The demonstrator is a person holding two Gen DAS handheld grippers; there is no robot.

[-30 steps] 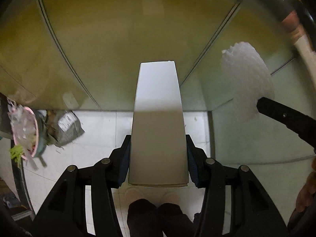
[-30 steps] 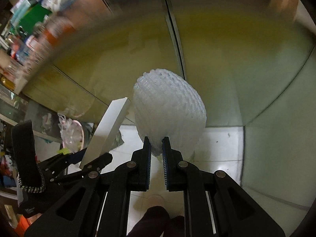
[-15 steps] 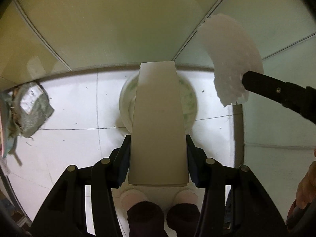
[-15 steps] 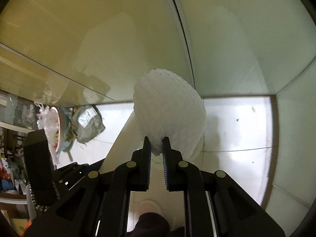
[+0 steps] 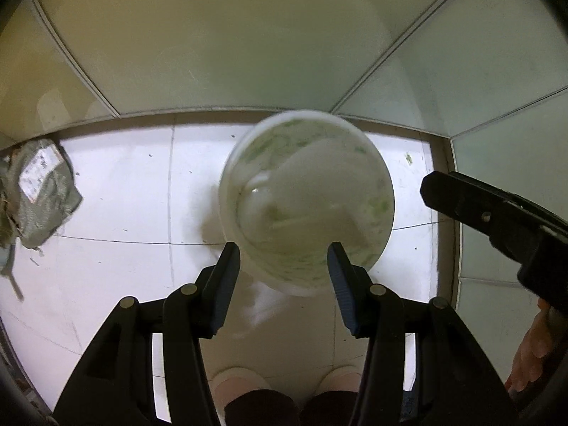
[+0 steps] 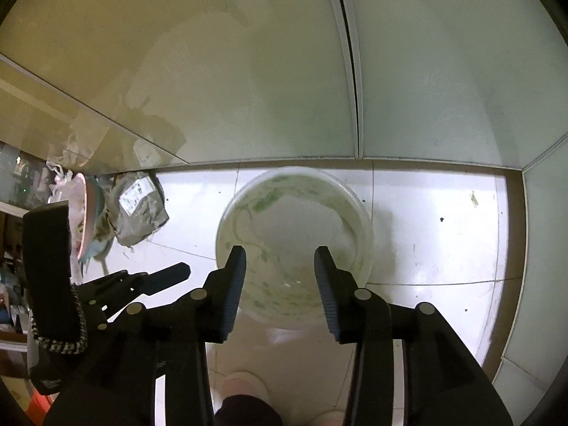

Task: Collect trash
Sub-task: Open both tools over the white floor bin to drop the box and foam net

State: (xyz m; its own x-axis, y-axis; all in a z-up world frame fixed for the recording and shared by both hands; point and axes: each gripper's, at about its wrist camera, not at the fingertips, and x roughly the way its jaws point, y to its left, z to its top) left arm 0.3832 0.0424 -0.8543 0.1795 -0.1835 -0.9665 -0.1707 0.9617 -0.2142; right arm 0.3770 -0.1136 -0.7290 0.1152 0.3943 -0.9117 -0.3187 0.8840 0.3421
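A white round bin (image 5: pixel 306 198) with green marks inside stands on the white tiled floor by the wall; it also shows in the right wrist view (image 6: pixel 294 245). Blurred white pieces lie inside it in the left wrist view. My left gripper (image 5: pixel 283 259) is open and empty just above the bin's near rim. My right gripper (image 6: pixel 280 262) is open and empty above the same bin. The right gripper's finger (image 5: pixel 497 213) shows at the right of the left wrist view, and the left gripper (image 6: pixel 156 280) shows at the left of the right wrist view.
A crumpled grey package with a white label (image 5: pixel 39 191) lies on the floor to the left, also in the right wrist view (image 6: pixel 138 209). A pink-rimmed dish with plastic (image 6: pixel 80 223) sits beside it. Glossy wall panels (image 5: pixel 248 35) close the corner. My feet (image 5: pixel 245 387) stand below.
Both grippers tilted down over the bin and opened. The white flat box left my left gripper and the white foam net left my right gripper; white pieces now lie in the bin.
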